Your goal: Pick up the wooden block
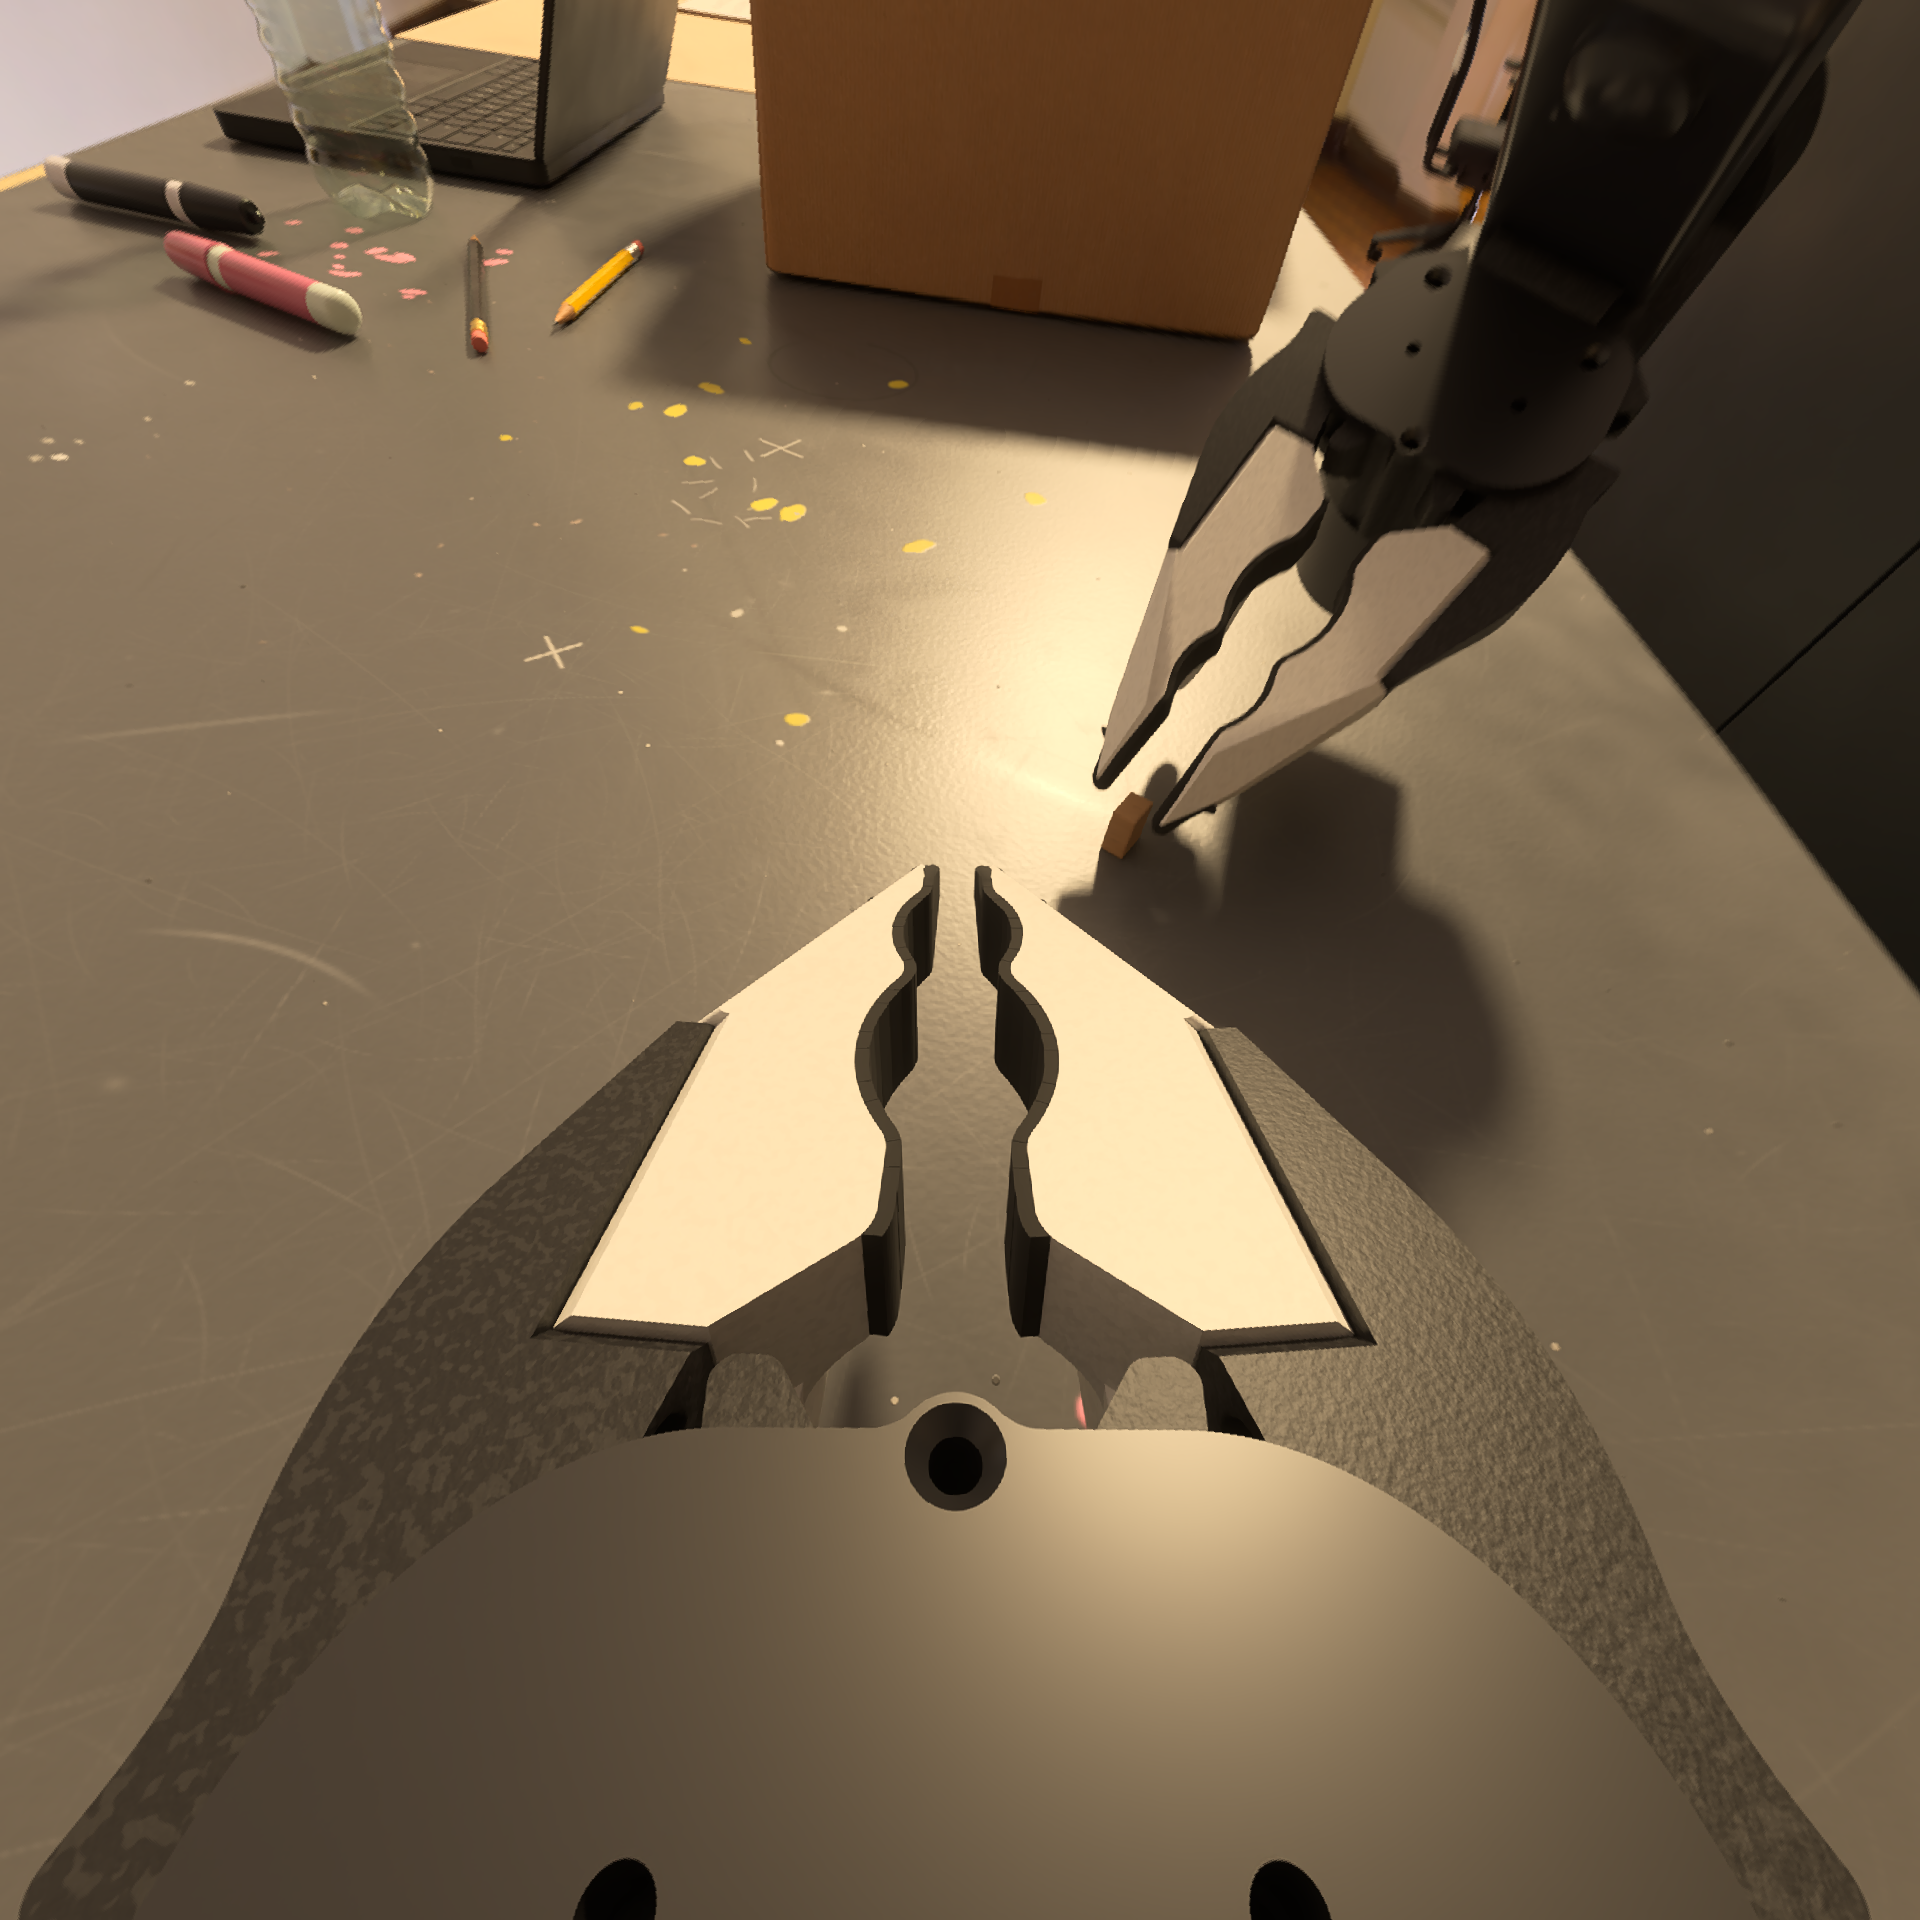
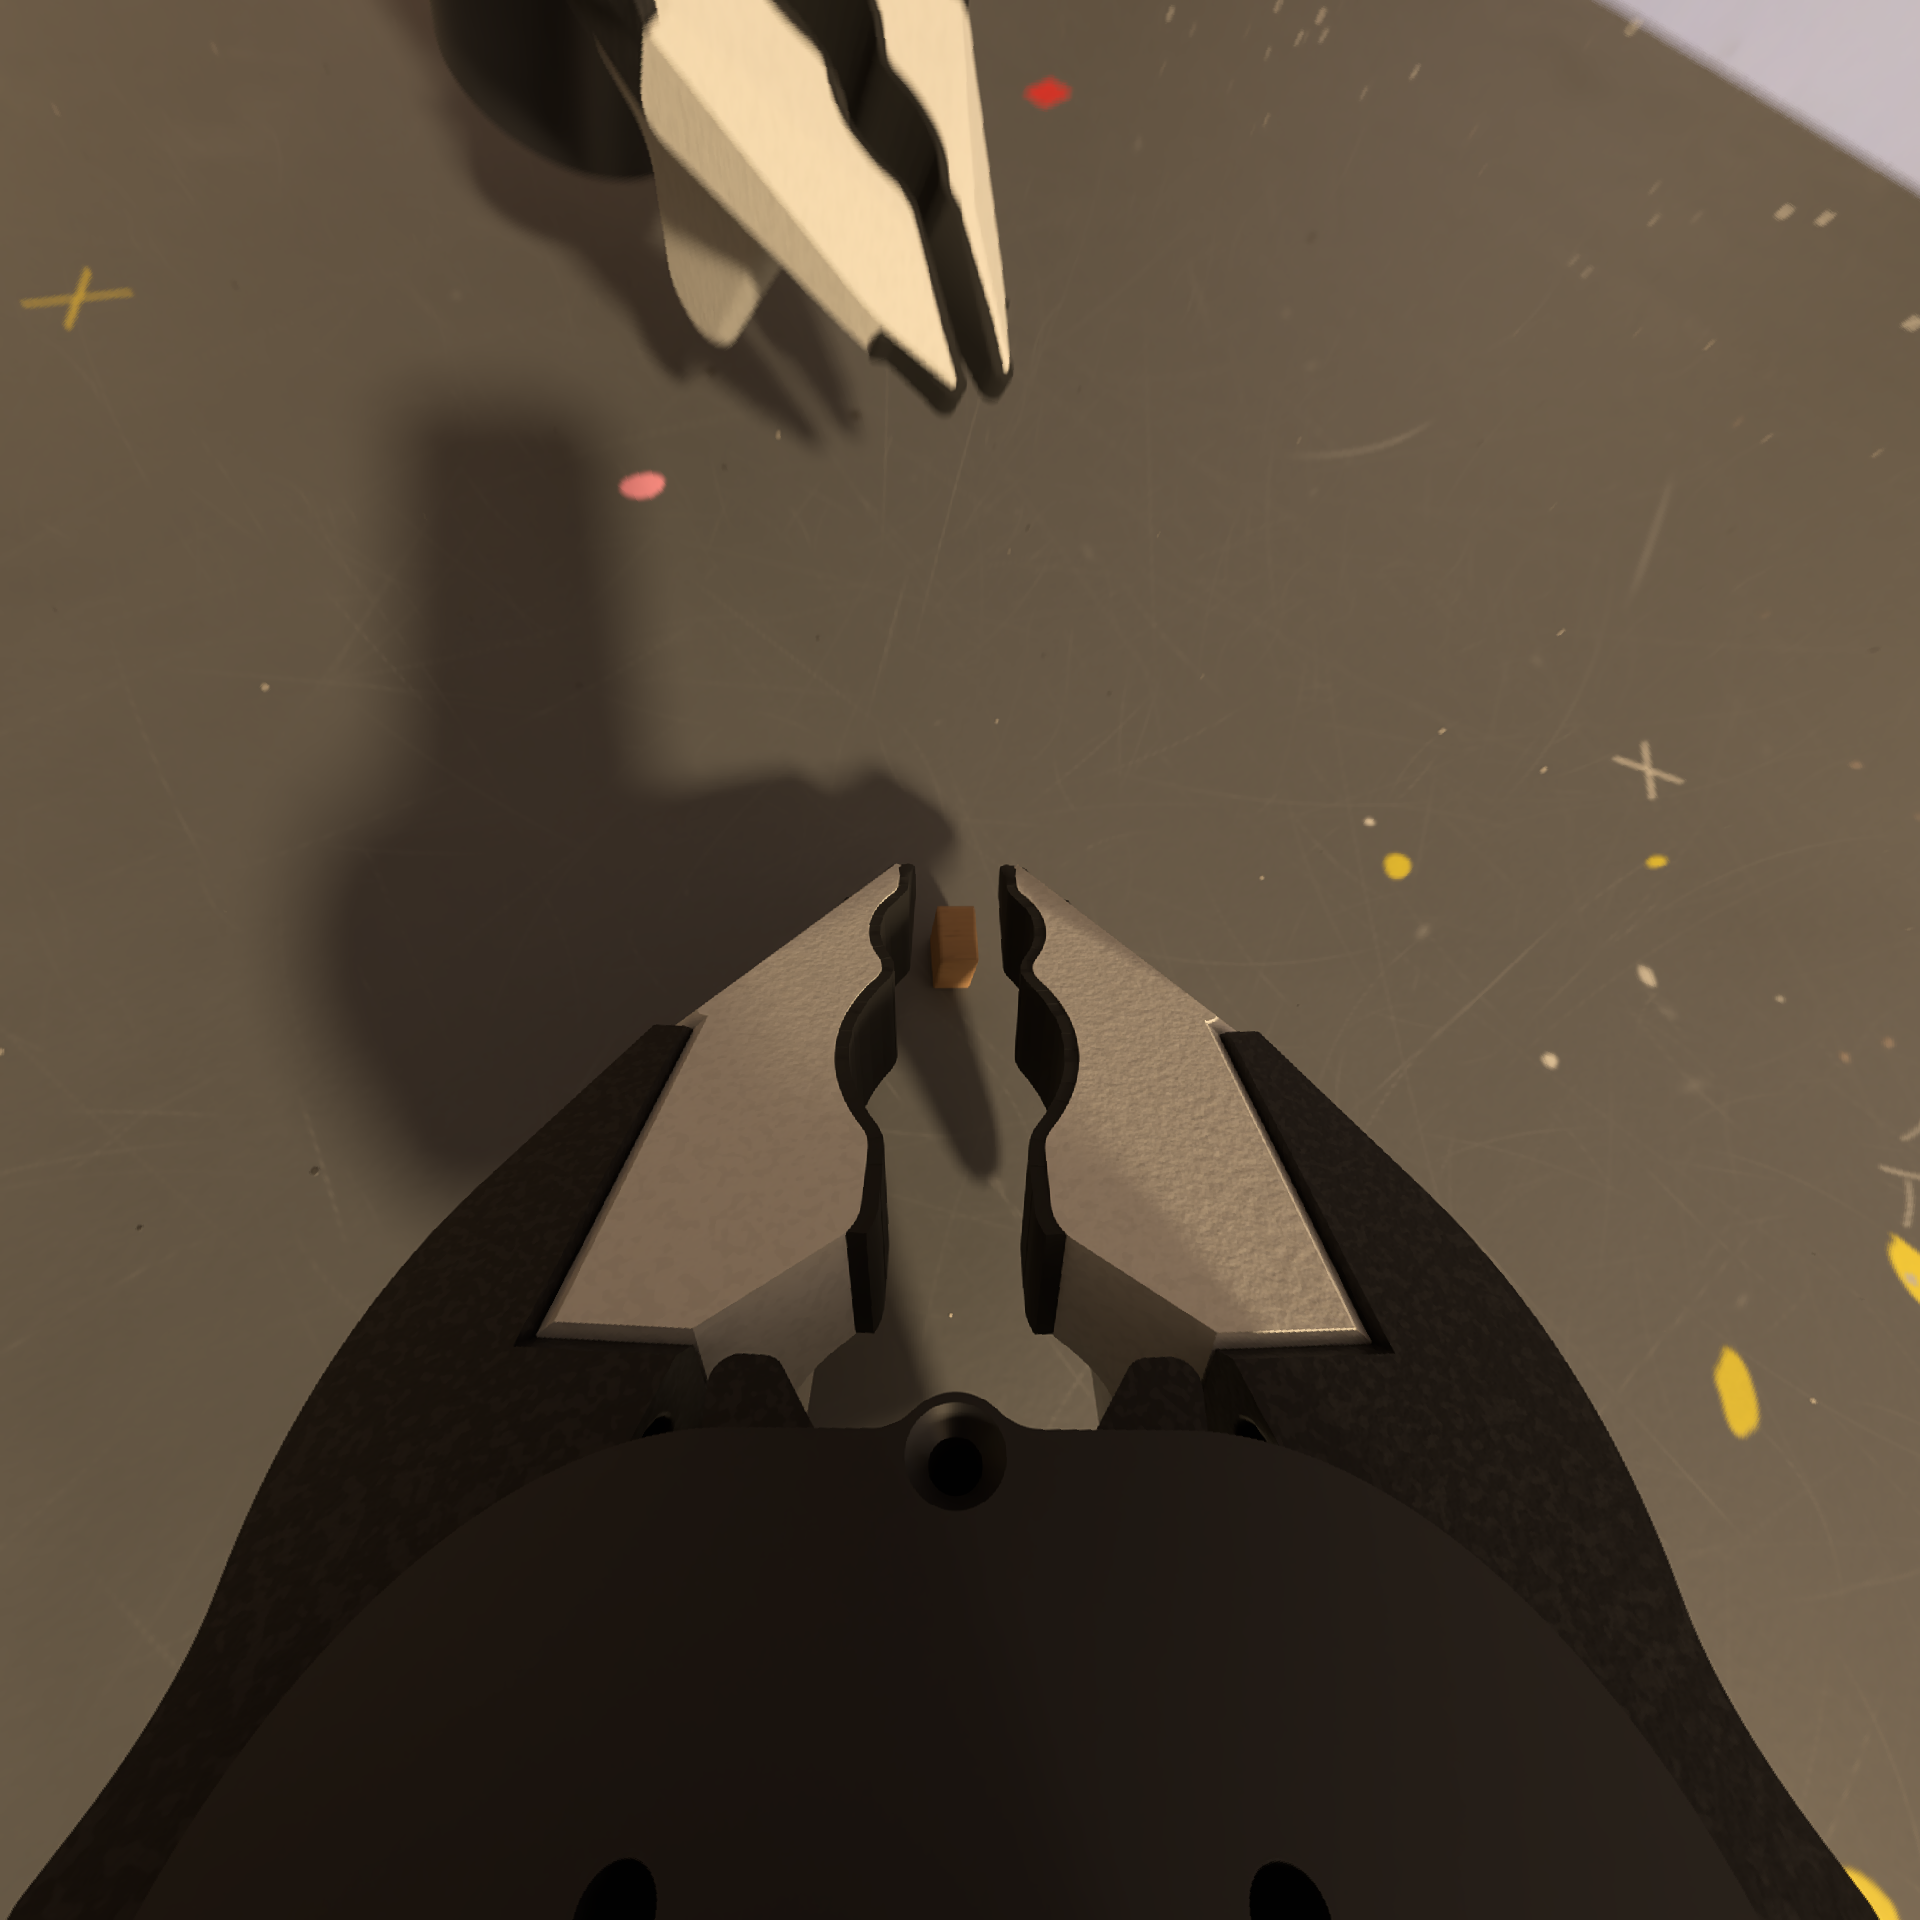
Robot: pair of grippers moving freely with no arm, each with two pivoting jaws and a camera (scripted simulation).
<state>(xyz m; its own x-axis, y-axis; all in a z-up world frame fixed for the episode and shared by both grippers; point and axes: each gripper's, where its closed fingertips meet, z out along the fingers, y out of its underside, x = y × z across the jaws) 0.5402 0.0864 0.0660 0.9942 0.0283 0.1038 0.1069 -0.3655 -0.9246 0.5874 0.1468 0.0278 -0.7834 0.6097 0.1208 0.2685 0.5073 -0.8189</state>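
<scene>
A small wooden block (image 1: 1125, 828) lies on the dark grey table (image 1: 416, 831). In the right wrist view the block (image 2: 954, 945) sits on the table between my right gripper's (image 2: 958, 873) fingertips, nearer the left finger, with a gap on each side. The right gripper is open and tilted down over the block; it also shows in the left wrist view (image 1: 1138, 798). My left gripper (image 1: 954, 873) is empty, its jaws nearly together, hovering a short way to the left of the block. It also shows in the right wrist view (image 2: 975, 387).
A cardboard box (image 1: 1039, 156) stands at the back. A laptop (image 1: 468, 104), a clear bottle (image 1: 353, 125), a black marker (image 1: 156, 194), a pink marker (image 1: 260, 283) and two pencils (image 1: 478, 296) (image 1: 601, 283) lie far left. The table's right edge (image 1: 1766, 727) is close to the block.
</scene>
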